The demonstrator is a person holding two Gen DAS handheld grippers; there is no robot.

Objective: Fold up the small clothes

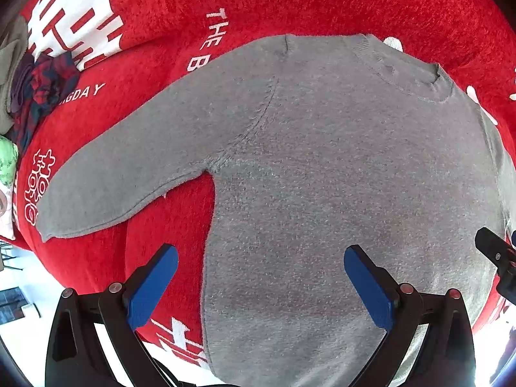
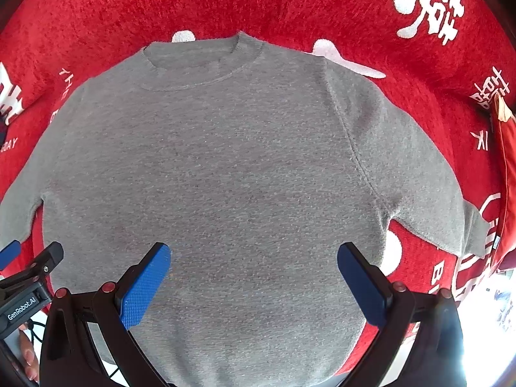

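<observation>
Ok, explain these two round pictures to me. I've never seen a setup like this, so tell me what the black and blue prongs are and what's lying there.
There is no robot here: a person holds a two-finger gripper in each hand, and a fisheye camera on each looks along its fingers, hence the round, bulging views. One picture comes from the left gripper, the other from the right gripper. The blue prongs are their finger pads. Both grippers are open and hold nothing. A grey sweater lies flat, sleeves spread, on a red blanket with white lettering. Crumpled clothes sit at the left.
</observation>
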